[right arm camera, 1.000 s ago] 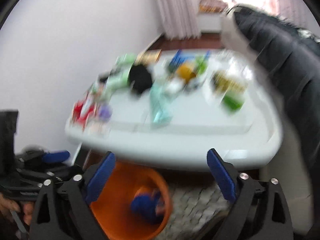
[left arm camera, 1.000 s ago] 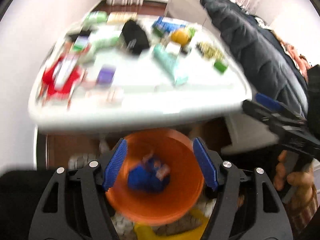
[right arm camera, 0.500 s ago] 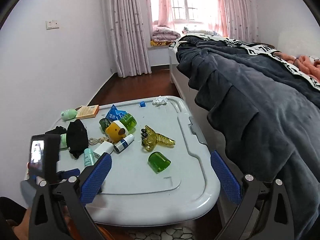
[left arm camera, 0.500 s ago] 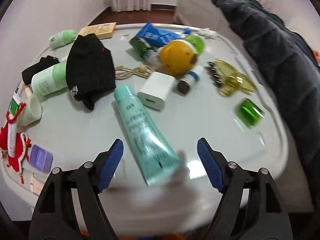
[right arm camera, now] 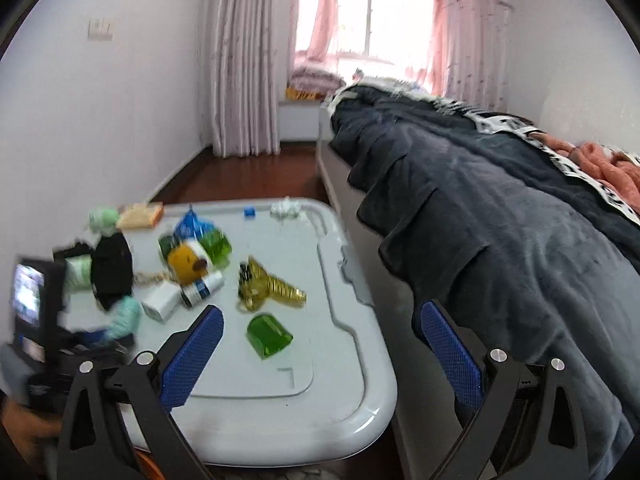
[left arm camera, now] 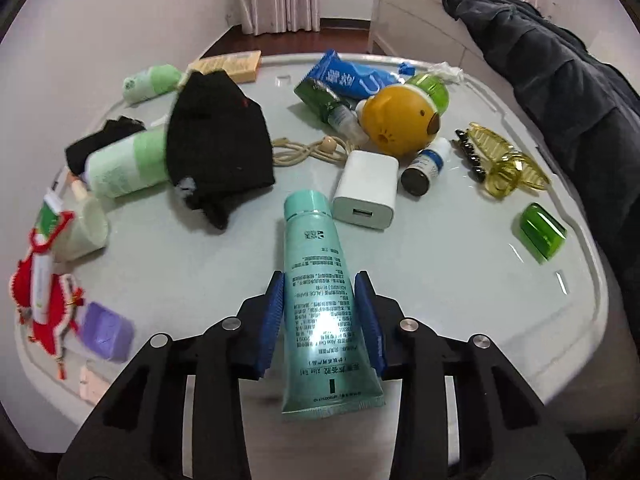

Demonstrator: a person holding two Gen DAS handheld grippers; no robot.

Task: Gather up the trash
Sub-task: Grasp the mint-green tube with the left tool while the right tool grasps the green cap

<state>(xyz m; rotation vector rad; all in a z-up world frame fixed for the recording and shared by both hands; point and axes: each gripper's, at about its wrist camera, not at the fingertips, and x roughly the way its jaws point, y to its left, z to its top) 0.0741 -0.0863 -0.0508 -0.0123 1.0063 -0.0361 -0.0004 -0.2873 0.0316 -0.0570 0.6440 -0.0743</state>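
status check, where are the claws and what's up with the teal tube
Left claw just closing, pads against the teal tube on the grey table. Right claw open, empty. White charger beside the tube's cap.

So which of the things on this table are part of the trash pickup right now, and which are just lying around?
In play:
left gripper, jaws just closed around the teal tube
teal tube

Lying about:
white charger
black cloth
yellow round toy
green clear lid
right gripper, open, empty
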